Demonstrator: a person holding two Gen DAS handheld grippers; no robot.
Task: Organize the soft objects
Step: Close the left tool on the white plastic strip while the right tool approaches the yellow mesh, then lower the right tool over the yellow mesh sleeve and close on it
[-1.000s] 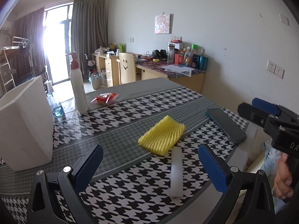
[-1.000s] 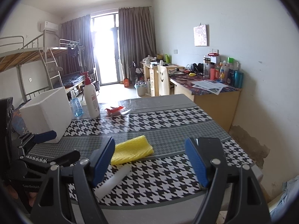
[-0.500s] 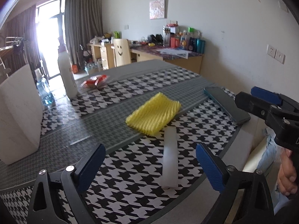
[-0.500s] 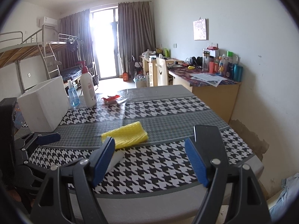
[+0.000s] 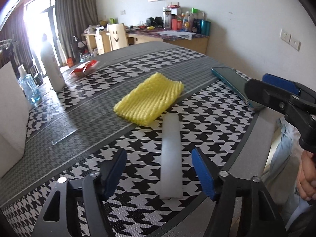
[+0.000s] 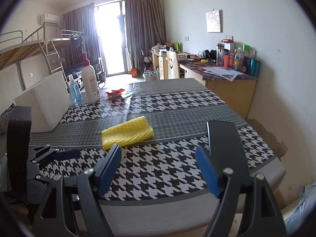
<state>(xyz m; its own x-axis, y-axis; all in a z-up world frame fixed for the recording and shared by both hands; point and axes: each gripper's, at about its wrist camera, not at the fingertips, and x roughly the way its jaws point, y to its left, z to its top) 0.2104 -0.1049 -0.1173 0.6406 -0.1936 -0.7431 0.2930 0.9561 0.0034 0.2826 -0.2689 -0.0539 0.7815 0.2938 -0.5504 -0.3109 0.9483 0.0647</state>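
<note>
A yellow foam net sleeve (image 5: 150,98) lies flat mid-table; it also shows in the right wrist view (image 6: 127,134). A white foam strip (image 5: 170,156) lies just in front of it, pointing toward me. My left gripper (image 5: 159,172) is open and empty, low over the table, its blue pads on either side of the strip's near half without touching it. My right gripper (image 6: 158,169) is open and empty above the table's near edge; it also shows at the right of the left wrist view (image 5: 276,90). A white foam box (image 6: 42,102) stands at the left.
A dark phone (image 6: 225,140) lies near the table's right edge. A white pump bottle (image 6: 89,81), a blue bottle (image 6: 74,90) and a red packet (image 6: 114,93) stand at the far left. The tablecloth (image 6: 167,169) is houndstooth. A cluttered desk (image 6: 223,73) stands behind.
My left gripper has moved forward and down over the white strip and its jaws have narrowed around it. My right gripper has shifted slightly and stays open.
</note>
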